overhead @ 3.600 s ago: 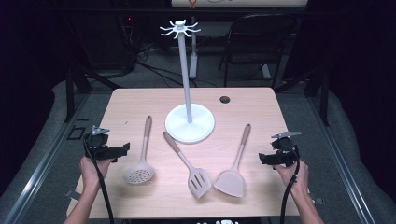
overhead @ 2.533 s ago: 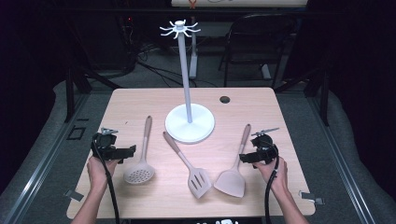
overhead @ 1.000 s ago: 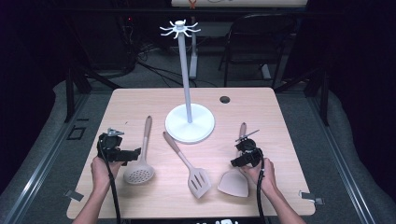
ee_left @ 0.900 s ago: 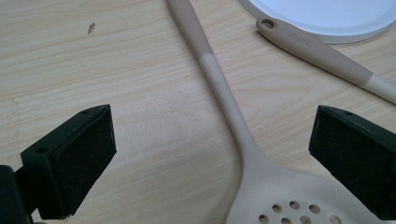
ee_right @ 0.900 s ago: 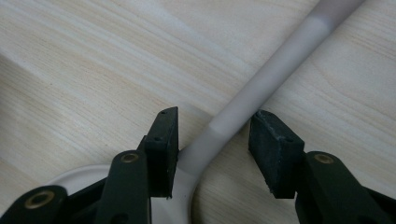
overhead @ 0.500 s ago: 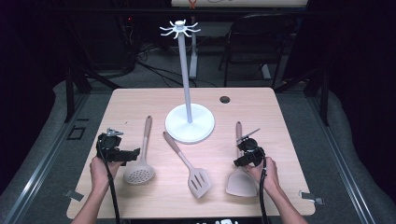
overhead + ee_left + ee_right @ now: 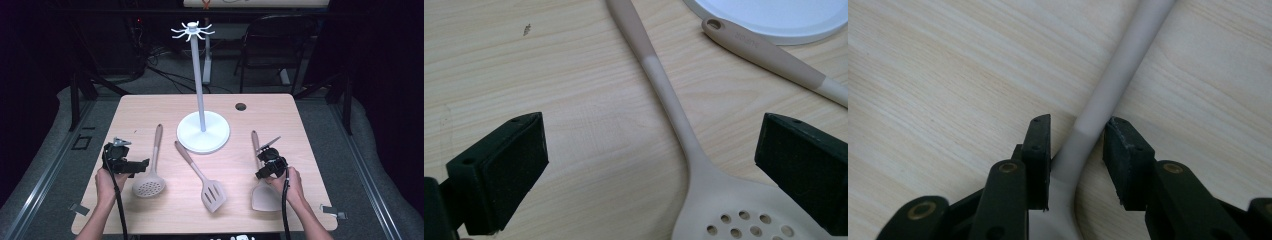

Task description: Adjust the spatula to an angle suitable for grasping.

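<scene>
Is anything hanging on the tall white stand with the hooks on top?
No, the hooks atop the tall white stand hang bare, and all three beige utensils lie flat on the light wooden table.

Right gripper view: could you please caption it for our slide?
Right tool straddling the neck of a beige spatula lying on a wooden table.

The table is pale wood with fine grain. The stand on it is white, and the three utensils are beige with darker tan handle ends. Both grippers' jaws are black.
</scene>
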